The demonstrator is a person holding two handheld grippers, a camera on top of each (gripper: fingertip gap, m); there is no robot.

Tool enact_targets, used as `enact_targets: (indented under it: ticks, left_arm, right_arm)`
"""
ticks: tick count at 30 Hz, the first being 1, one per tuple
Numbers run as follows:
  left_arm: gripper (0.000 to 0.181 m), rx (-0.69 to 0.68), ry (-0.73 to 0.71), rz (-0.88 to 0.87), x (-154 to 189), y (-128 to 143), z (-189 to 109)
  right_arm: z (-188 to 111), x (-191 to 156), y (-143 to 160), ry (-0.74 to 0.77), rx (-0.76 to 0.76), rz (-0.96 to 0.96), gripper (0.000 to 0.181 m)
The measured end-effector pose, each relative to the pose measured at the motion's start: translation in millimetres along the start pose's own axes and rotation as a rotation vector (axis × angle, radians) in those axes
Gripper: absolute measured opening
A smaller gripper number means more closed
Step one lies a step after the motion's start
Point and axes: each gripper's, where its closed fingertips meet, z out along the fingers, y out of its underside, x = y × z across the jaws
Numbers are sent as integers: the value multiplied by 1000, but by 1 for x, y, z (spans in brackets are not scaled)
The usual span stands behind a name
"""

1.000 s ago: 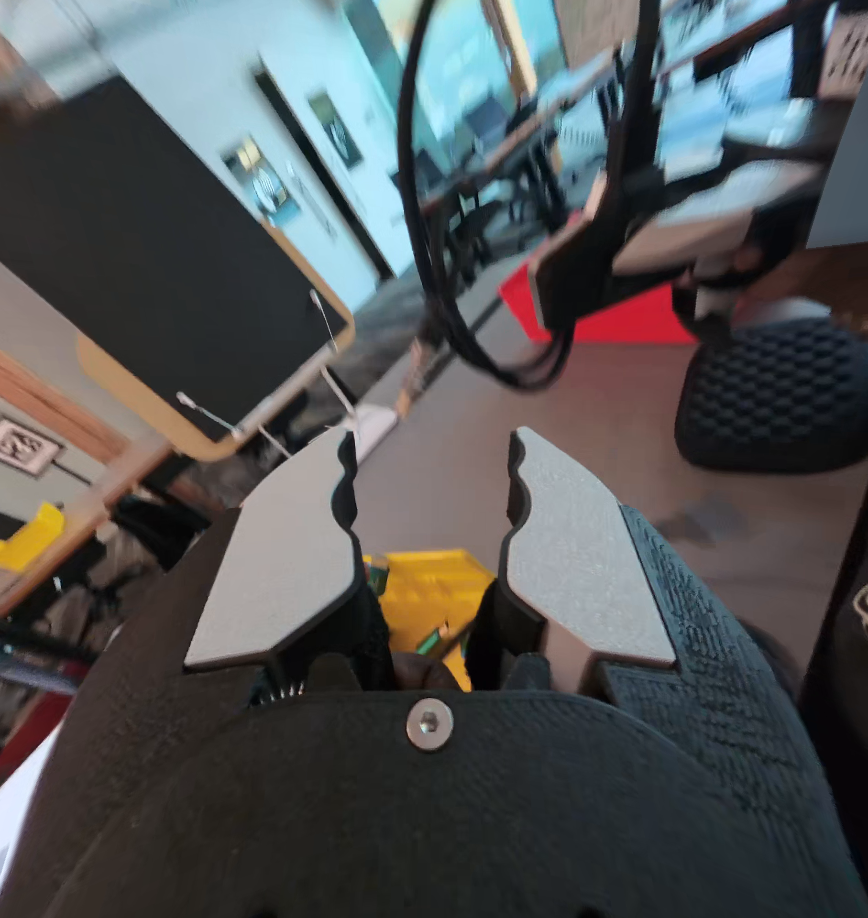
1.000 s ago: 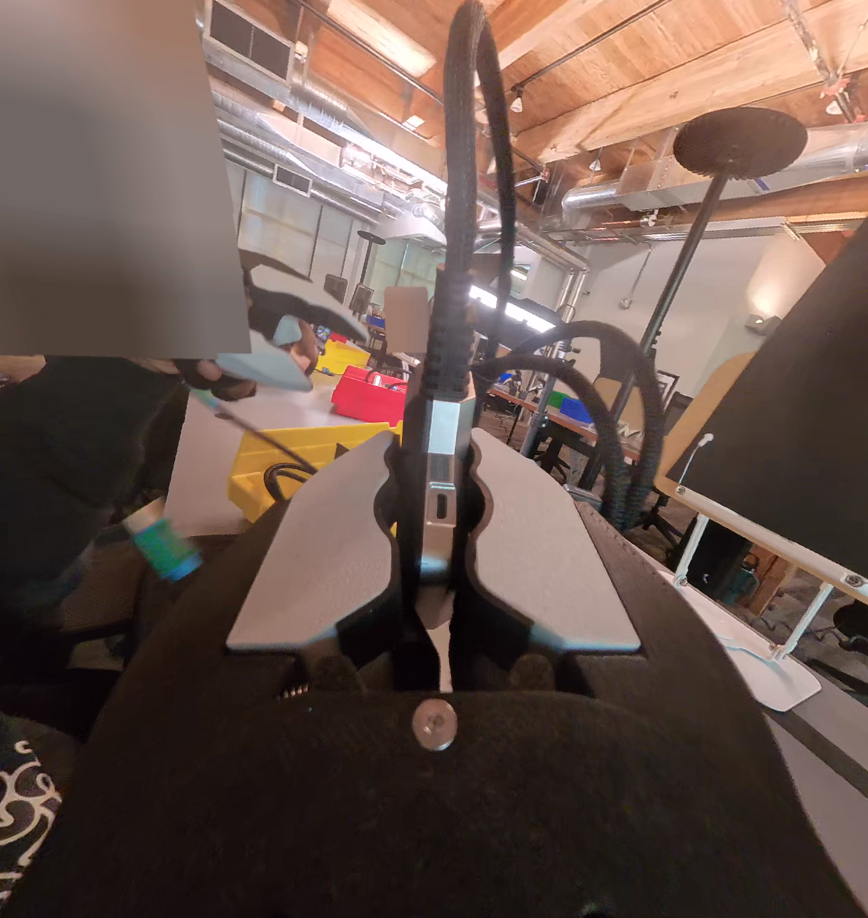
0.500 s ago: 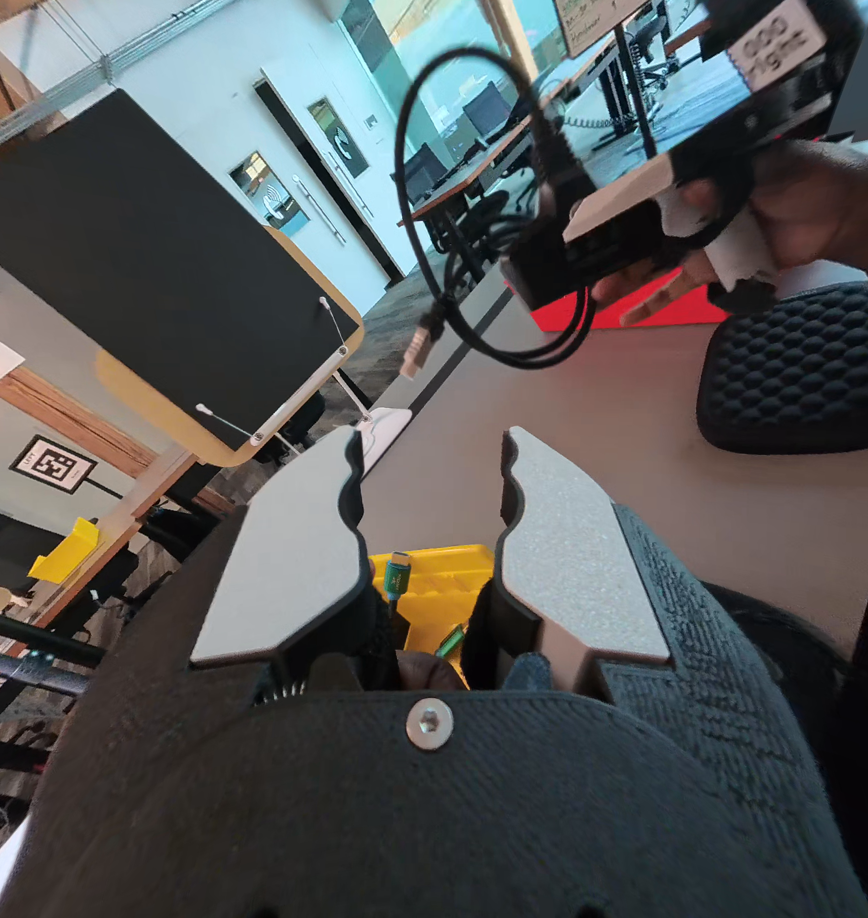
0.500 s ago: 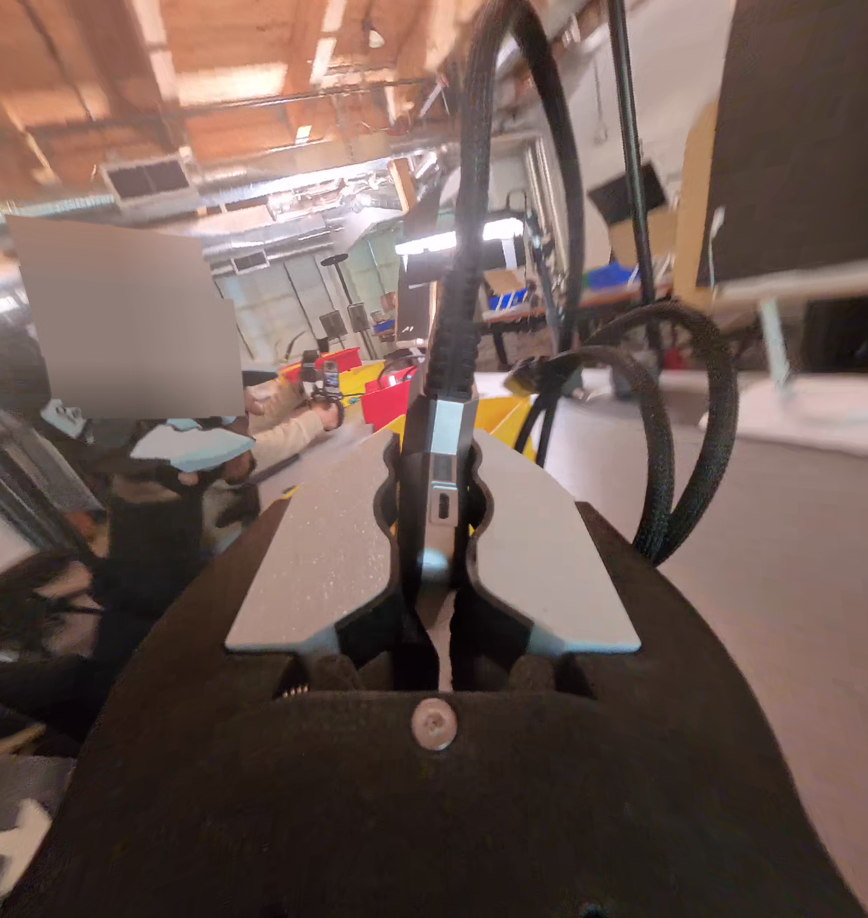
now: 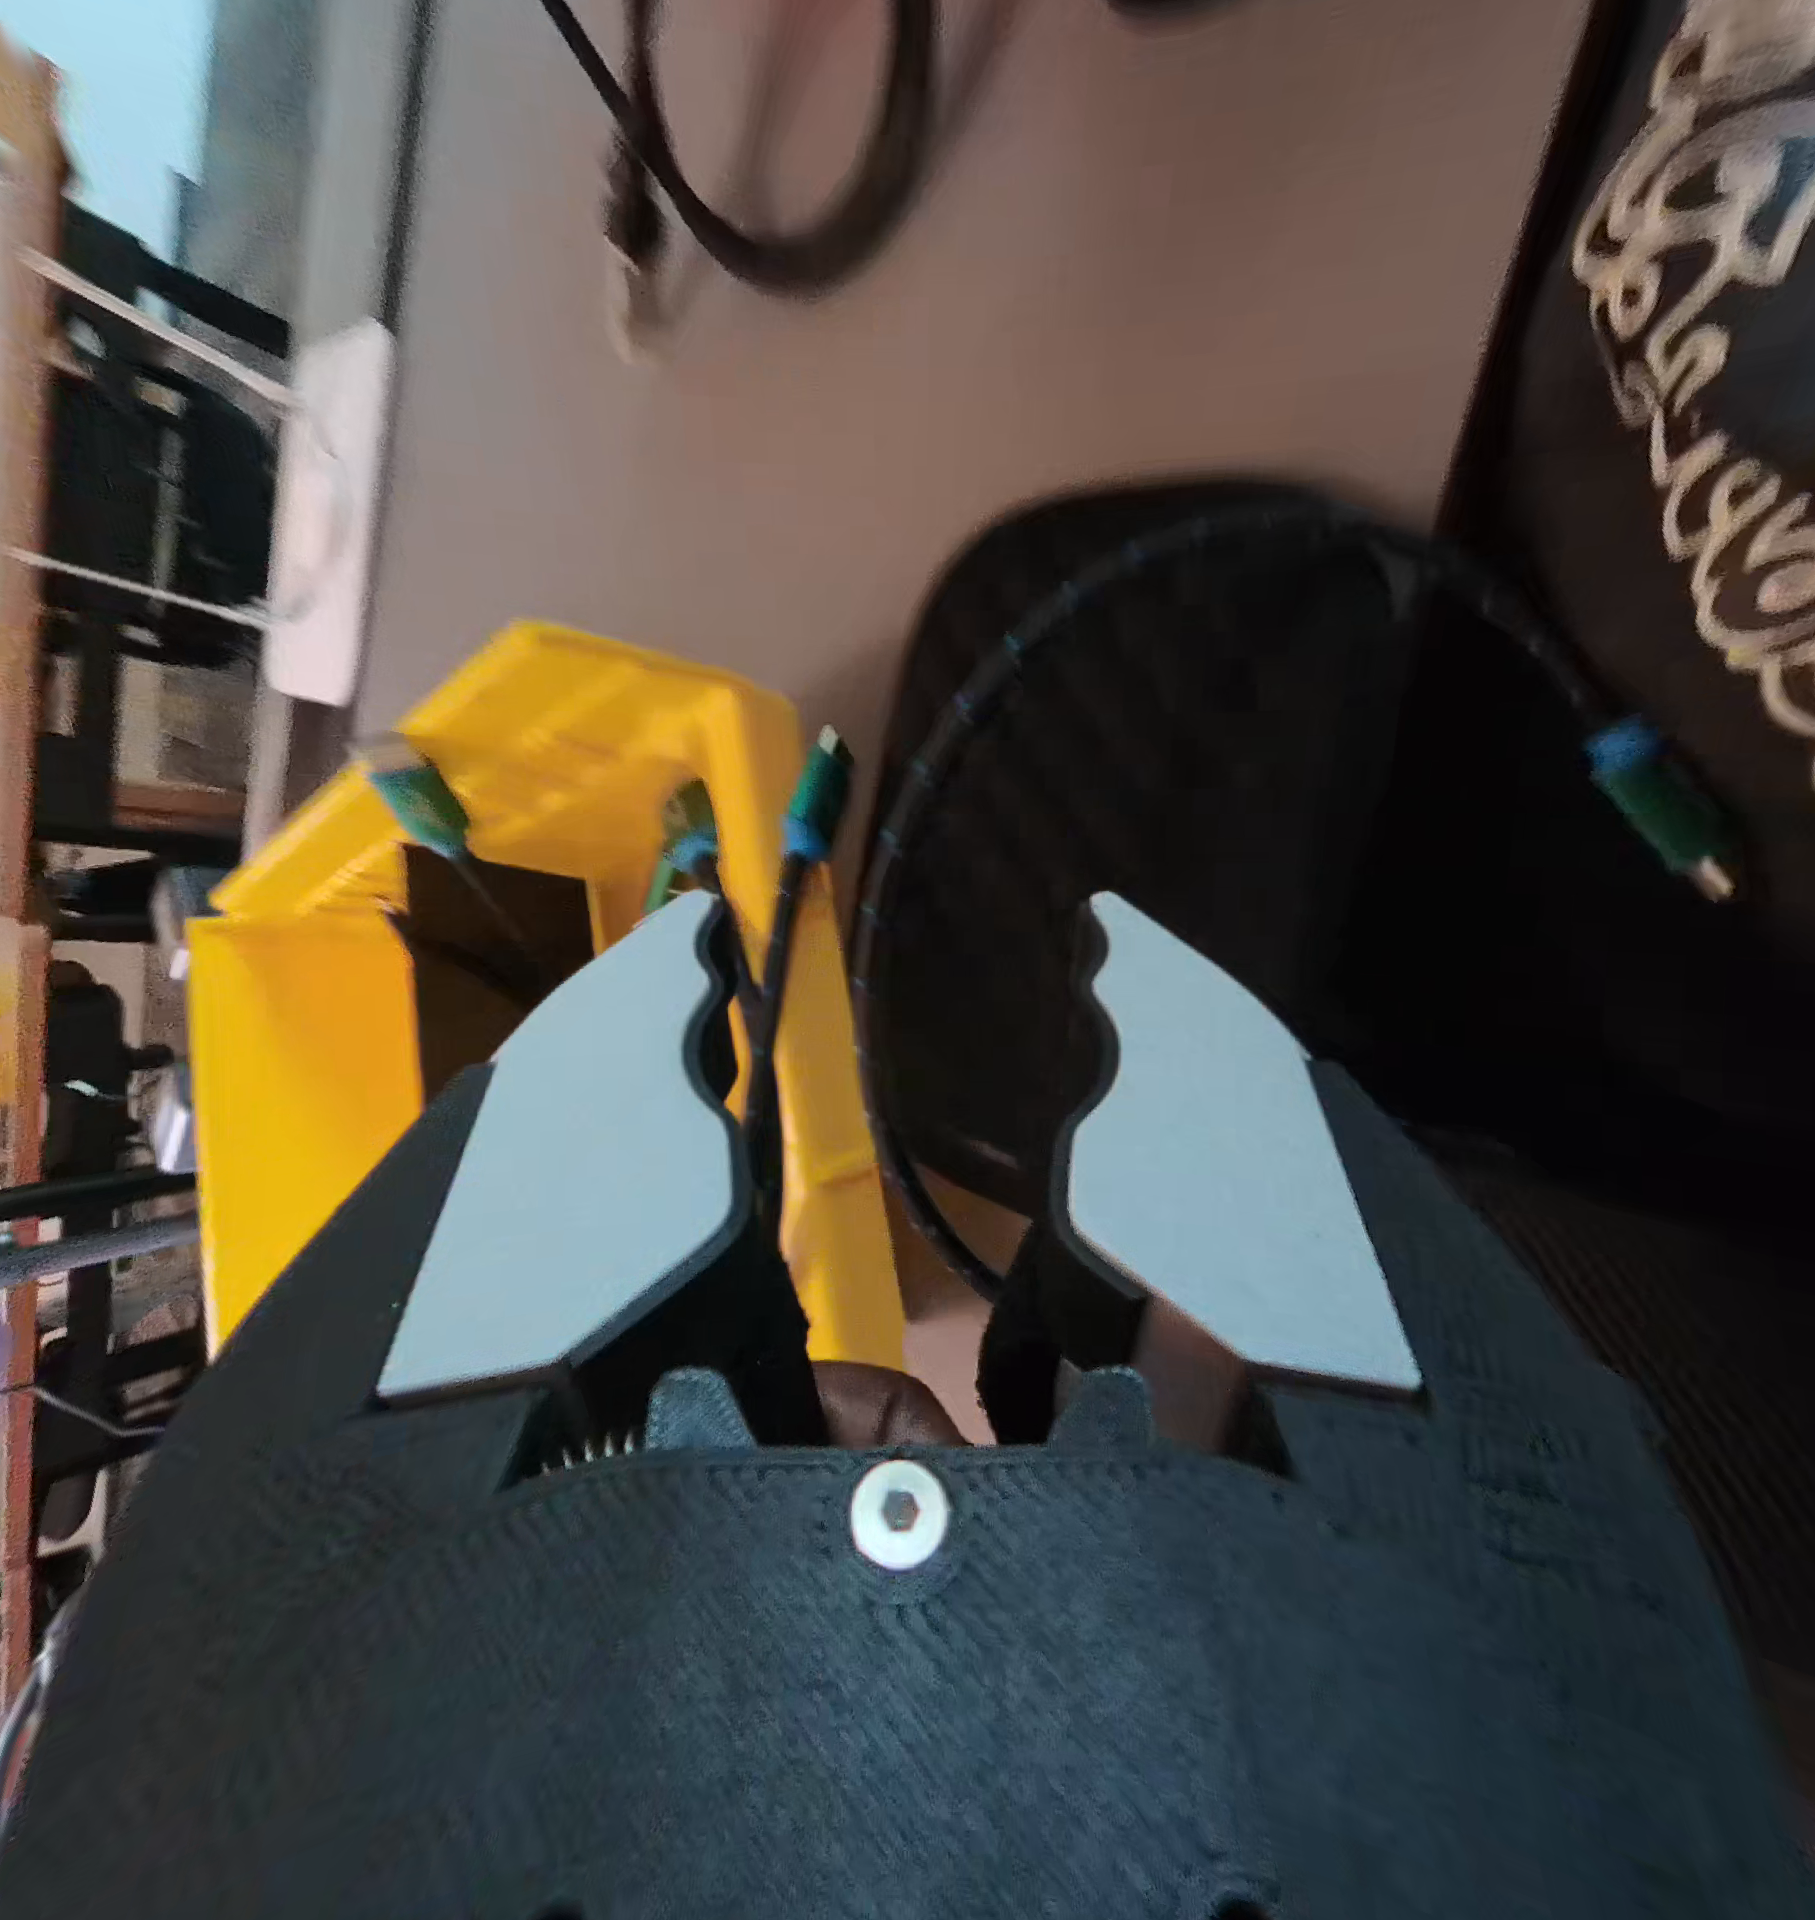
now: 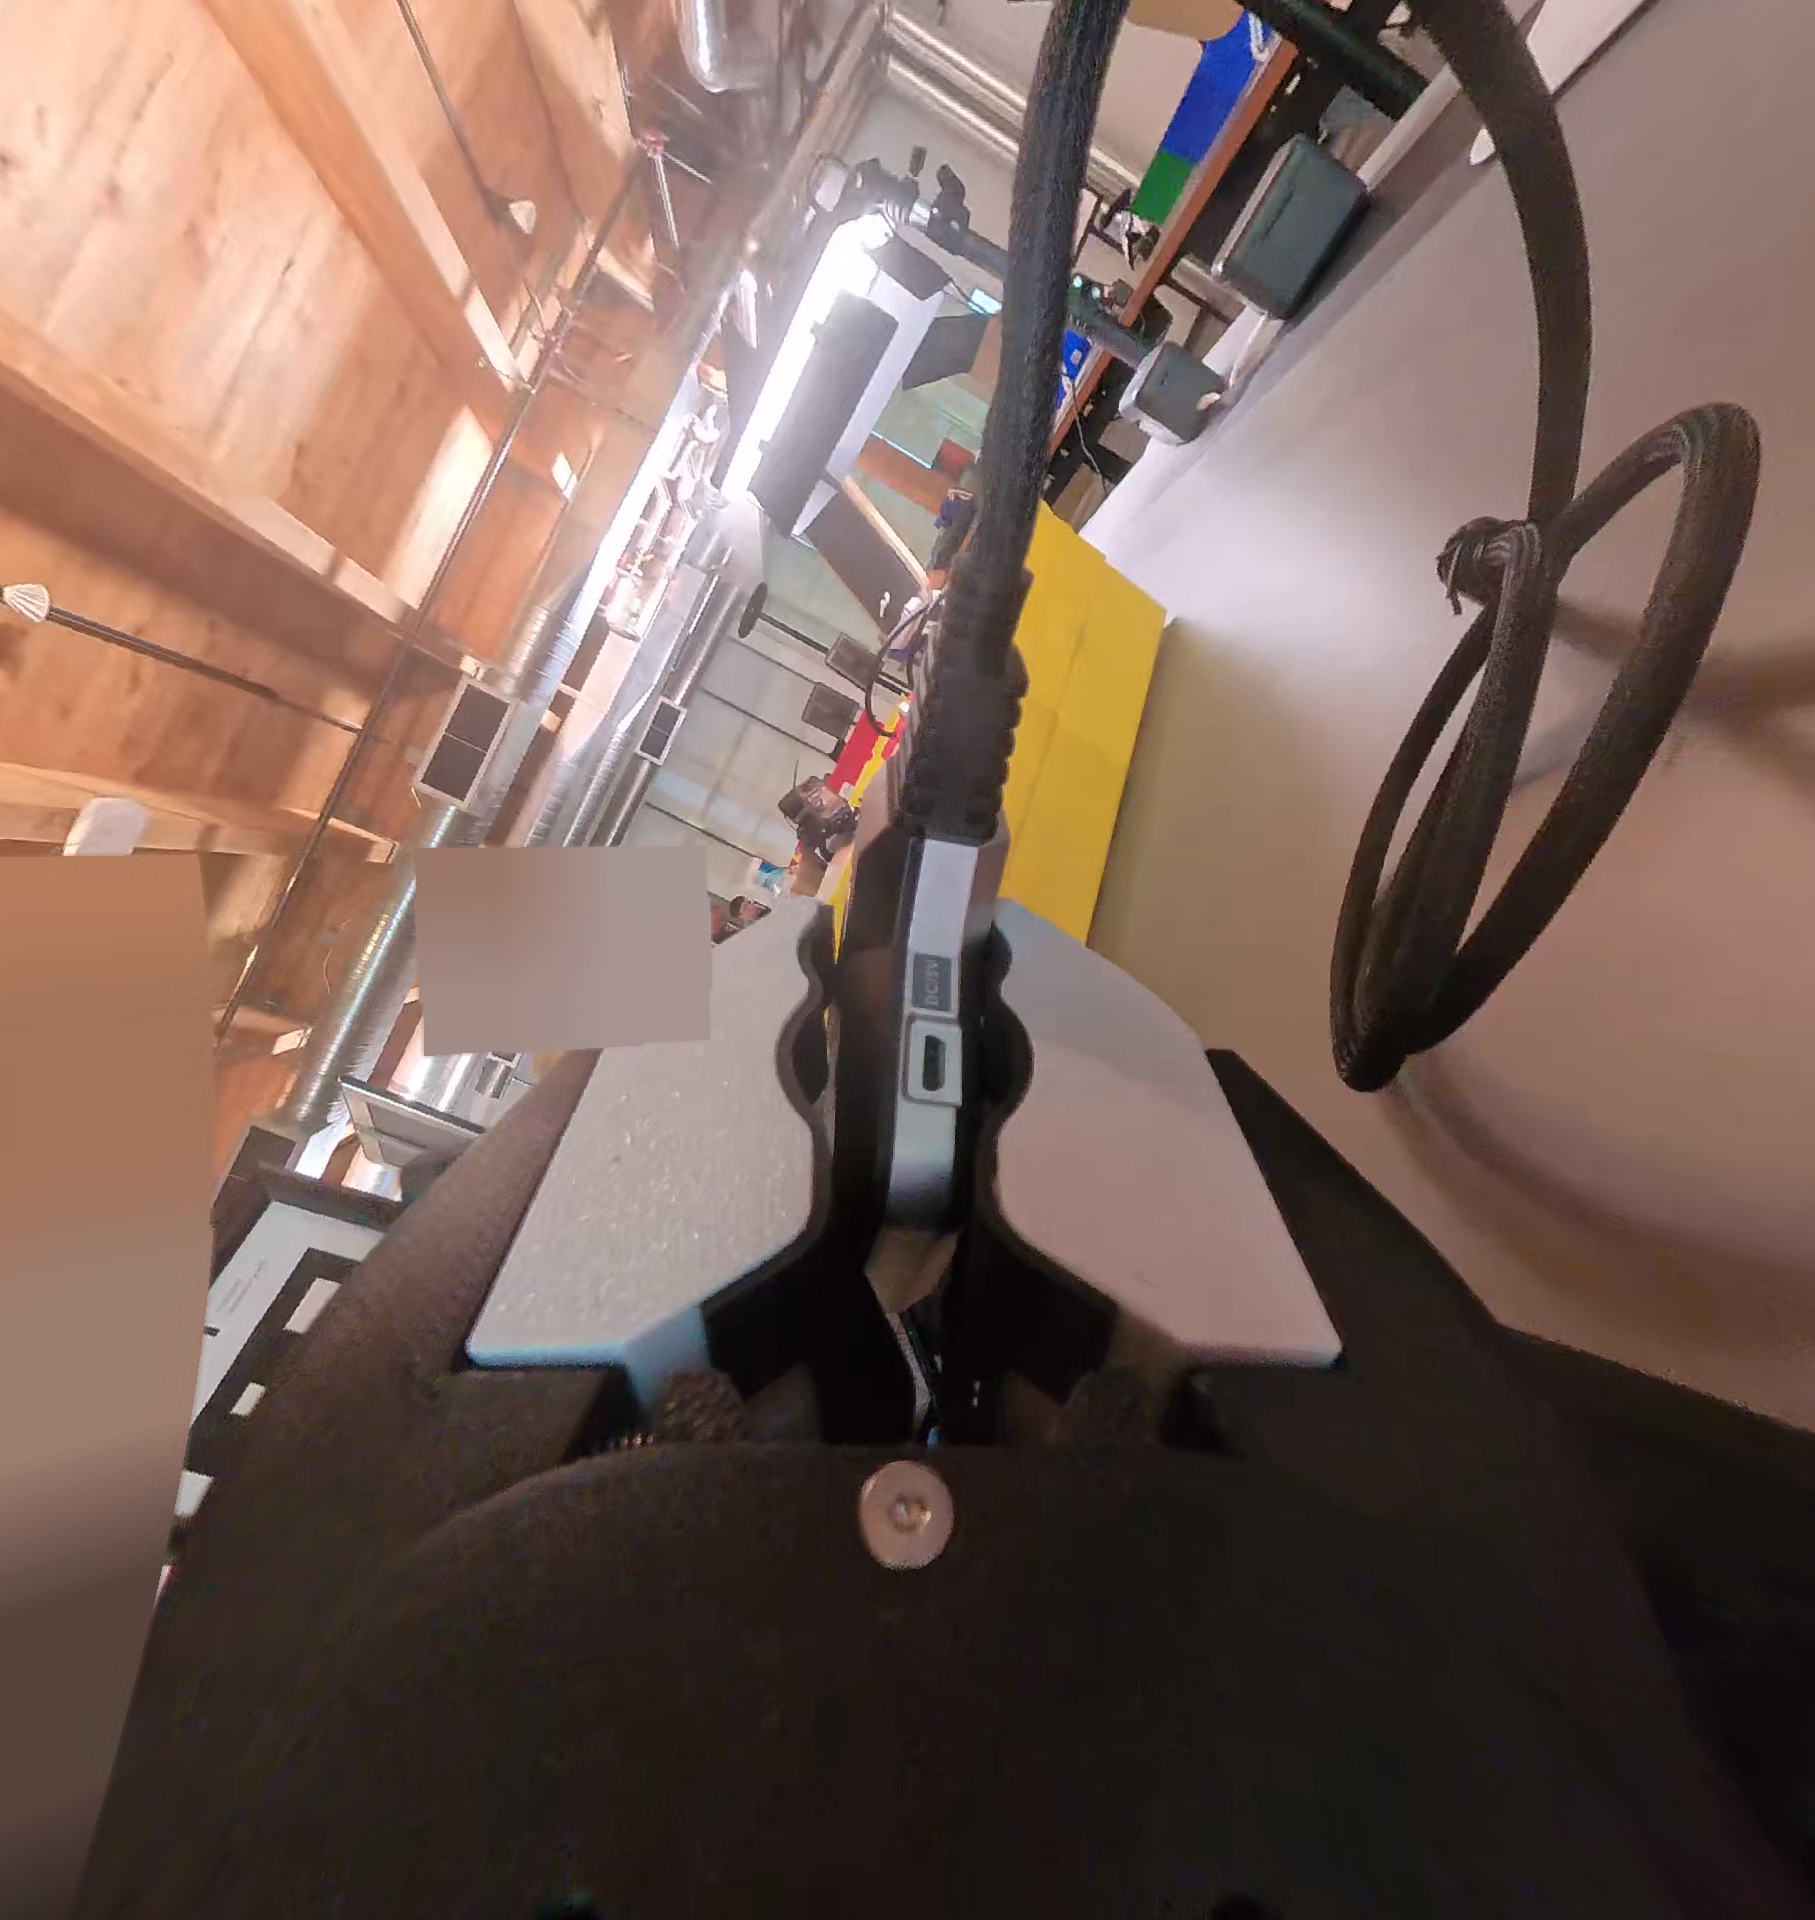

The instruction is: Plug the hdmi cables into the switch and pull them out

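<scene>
The slim silver switch is clamped by the right gripper; the left gripper is held open above the yellow plastic bin.

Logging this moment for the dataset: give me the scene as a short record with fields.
left gripper: jaws open, holding nothing, aimed at the cables by the bin
right gripper: jaws shut on the switch
switch: grey, one thick black cable attached at its far end, looping off to the right
yellow bin: on the table, green plugs sticking up at its edge
loose plug: green, right of the bin, over a dark pad
</scene>
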Motion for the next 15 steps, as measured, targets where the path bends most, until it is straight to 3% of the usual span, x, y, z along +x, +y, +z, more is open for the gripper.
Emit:
enact_targets:
  ticks: [3, 7, 9, 15]
  left_arm:
    - [61, -70, -40, 53, -4, 18, 15]
    - [25, -80, -75, 49, -11, 16, 20]
    - [7, -80, -104, 16, -17, 14, 5]
    - [6, -7, -360, -176, -75, 3, -70]
  right_arm:
    - [-4, -1, 6, 6, -21, 22, 26]
    - [-14, -6, 17, -11, -64, 83, 53]
    - [-22, -11, 26, -15, -86, 91, 78]
    - [-39, -29, 51, 46, -84, -63, 117]
